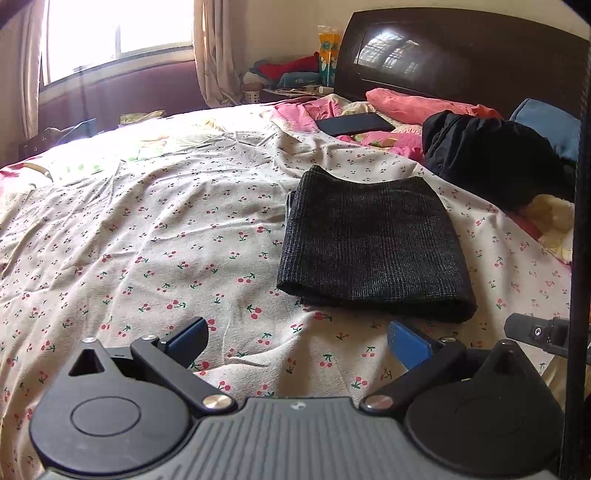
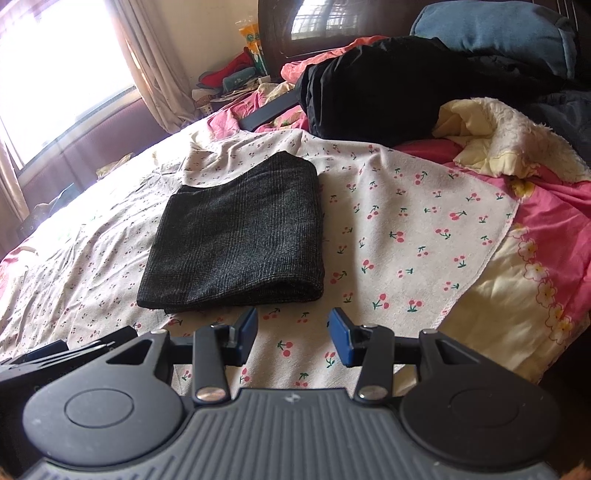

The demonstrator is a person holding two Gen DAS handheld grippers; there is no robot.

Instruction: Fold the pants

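Observation:
The dark grey checked pants lie folded into a flat rectangle on the cherry-print bedsheet. They also show in the right wrist view. My left gripper is open and empty, just short of the near fold and a little left of it. My right gripper is open and empty, just in front of the pants' near right corner. Neither gripper touches the pants.
A black garment pile, pink bedding, a dark tablet and a blue pillow lie near the dark headboard. A cream fleece blanket lies right. A black pole stands at the right edge.

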